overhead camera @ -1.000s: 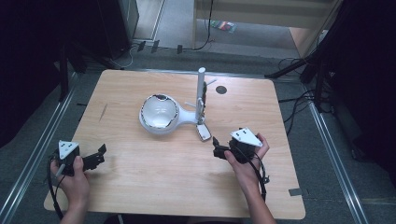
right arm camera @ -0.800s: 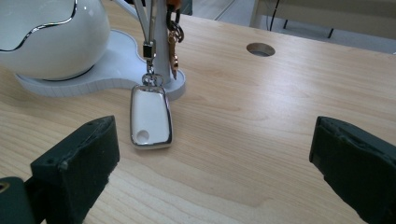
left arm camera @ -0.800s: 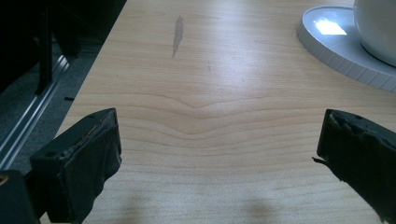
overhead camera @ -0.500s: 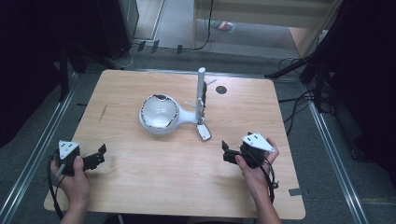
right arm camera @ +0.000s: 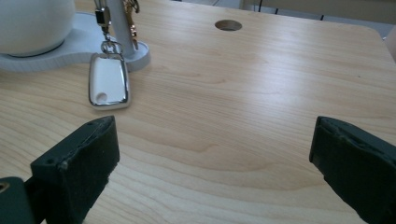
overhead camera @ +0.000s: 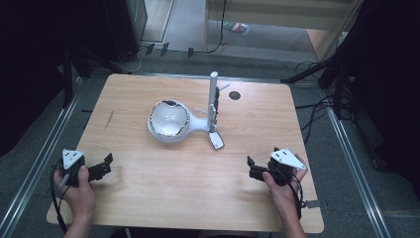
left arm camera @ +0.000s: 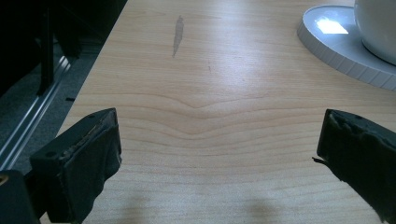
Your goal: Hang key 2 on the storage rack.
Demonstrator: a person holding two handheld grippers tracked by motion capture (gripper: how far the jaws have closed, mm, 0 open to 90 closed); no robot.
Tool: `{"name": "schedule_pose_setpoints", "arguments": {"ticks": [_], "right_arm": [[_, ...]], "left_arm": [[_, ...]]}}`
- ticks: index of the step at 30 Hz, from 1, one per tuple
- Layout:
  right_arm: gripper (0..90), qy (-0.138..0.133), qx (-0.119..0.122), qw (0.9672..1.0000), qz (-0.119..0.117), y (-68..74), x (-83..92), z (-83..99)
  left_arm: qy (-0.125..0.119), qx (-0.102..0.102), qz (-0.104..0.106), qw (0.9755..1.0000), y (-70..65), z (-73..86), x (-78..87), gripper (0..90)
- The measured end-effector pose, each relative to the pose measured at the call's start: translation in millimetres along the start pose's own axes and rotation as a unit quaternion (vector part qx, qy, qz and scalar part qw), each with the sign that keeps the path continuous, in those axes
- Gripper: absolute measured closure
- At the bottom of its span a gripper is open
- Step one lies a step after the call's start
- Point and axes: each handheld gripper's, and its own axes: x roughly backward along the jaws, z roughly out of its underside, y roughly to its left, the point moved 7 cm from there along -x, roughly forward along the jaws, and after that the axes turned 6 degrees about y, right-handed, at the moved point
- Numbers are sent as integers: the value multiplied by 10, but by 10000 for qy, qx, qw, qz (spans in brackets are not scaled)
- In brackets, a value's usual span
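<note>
White stand (overhead camera: 171, 121) sits mid-surface: round bowl-like base with an upright post (overhead camera: 213, 94) at its right end. A white, chrome-edged key fob (right arm camera: 108, 86) hangs by its clip chain from the post and lies flat on the wooden surface (overhead camera: 163, 198), touching the base, so it looks parked there. Your right gripper (overhead camera: 256, 167) is near the front right edge, released, gripping nothing, aimed toward the fob. Your left gripper (overhead camera: 101, 167) is at the front left, also released and empty, well apart from the stand.
</note>
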Motion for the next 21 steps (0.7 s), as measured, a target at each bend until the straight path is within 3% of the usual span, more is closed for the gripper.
{"name": "schedule_pose_setpoints", "arguments": {"ticks": [21], "right_arm": [[15,125,-176,9991,361,-369,158,281]], "left_arm": [[-8,-10,-3,10000,-1,0,1,0]]}}
